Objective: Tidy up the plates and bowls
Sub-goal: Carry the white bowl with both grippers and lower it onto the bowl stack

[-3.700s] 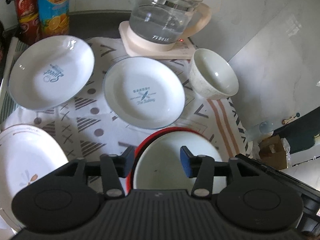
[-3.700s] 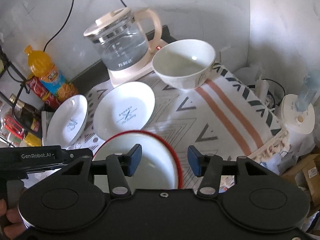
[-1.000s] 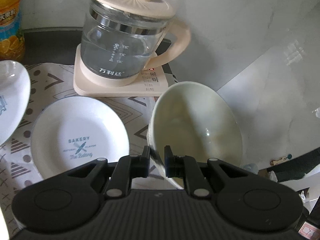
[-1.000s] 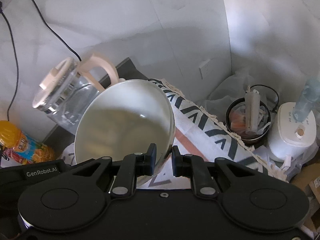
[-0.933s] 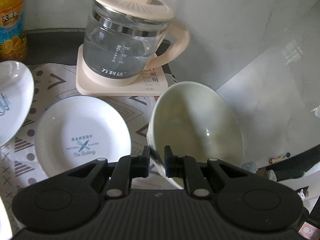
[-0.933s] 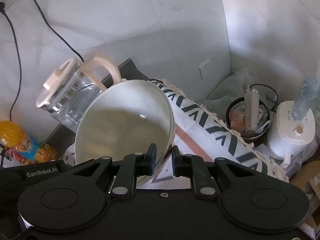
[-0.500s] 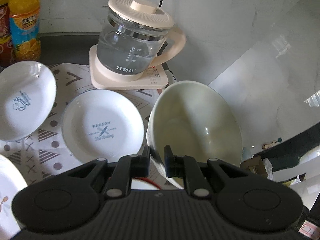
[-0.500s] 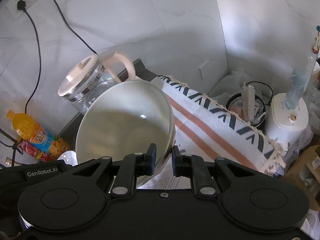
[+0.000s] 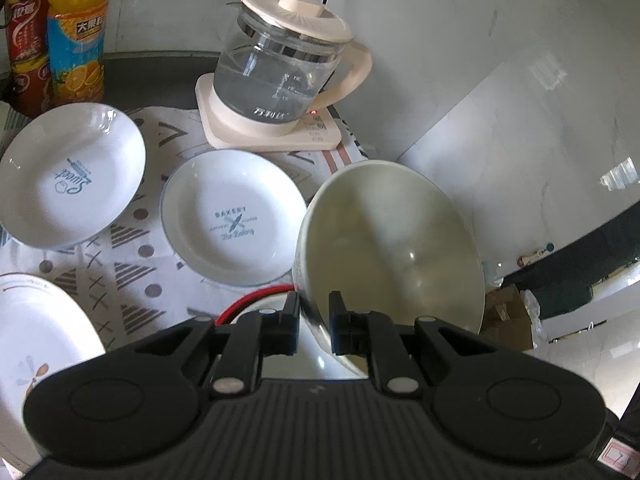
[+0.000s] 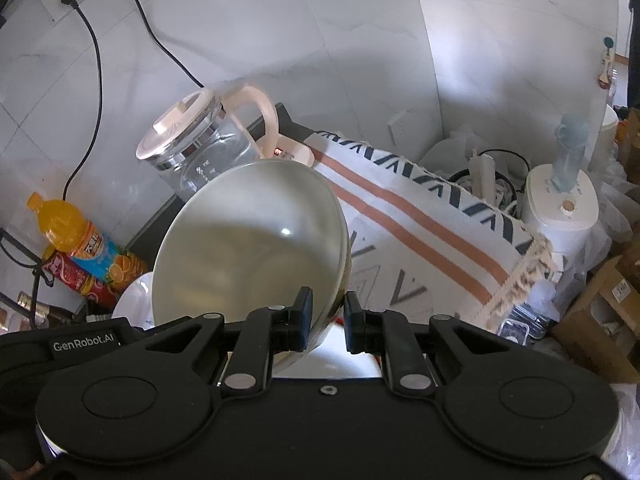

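Both grippers hold one cream bowl [image 9: 392,248] off the table, tilted. My left gripper [image 9: 314,322] is shut on its left rim. My right gripper [image 10: 325,320] is shut on its right rim, with the cream bowl [image 10: 248,248] filling the middle of the right wrist view. Just below the left fingers shows the edge of a red-rimmed bowl [image 9: 256,300], mostly hidden. On the patterned cloth lie a white "Bakery" plate [image 9: 232,216], a white "Sweet" plate [image 9: 72,176] and a larger white plate [image 9: 36,344] at the near left.
A glass kettle [image 9: 280,76] on its cream base stands at the back of the cloth [image 9: 132,248], near the wall. Two drink bottles [image 9: 76,40] stand at the back left. Off the table's right end sit a white appliance [image 10: 564,208], a bin and cardboard boxes [image 10: 600,320].
Both grippers have drawn back from the kettle and risen a little with the bowl. More plates and the red rim have come into the left wrist view.
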`<state>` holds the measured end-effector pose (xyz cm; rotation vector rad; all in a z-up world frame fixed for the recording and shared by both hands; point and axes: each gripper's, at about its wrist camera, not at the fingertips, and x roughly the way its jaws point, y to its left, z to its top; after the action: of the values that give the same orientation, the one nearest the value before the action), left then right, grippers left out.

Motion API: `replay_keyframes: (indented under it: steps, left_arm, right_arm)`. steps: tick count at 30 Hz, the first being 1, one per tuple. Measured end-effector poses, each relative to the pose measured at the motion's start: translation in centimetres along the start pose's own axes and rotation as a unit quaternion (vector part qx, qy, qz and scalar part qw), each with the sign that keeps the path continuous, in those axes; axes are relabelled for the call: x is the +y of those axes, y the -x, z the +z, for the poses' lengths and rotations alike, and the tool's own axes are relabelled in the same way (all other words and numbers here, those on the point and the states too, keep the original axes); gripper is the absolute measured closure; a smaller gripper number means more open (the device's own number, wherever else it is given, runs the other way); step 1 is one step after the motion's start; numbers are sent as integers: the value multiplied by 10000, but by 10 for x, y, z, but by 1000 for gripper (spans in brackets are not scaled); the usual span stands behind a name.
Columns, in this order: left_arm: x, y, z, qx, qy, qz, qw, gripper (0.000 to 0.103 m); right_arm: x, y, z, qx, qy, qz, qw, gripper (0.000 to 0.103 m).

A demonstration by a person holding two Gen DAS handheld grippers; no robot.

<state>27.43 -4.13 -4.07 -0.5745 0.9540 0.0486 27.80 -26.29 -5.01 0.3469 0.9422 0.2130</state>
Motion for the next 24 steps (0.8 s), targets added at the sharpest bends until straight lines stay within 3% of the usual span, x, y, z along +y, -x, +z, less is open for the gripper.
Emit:
replay_keyframes:
  steps: [24]
  left_arm:
    - [40, 0, -47, 527, 41, 128, 9985, 91]
  right_arm:
    - [2, 0, -68, 378, -107, -267, 9989, 87]
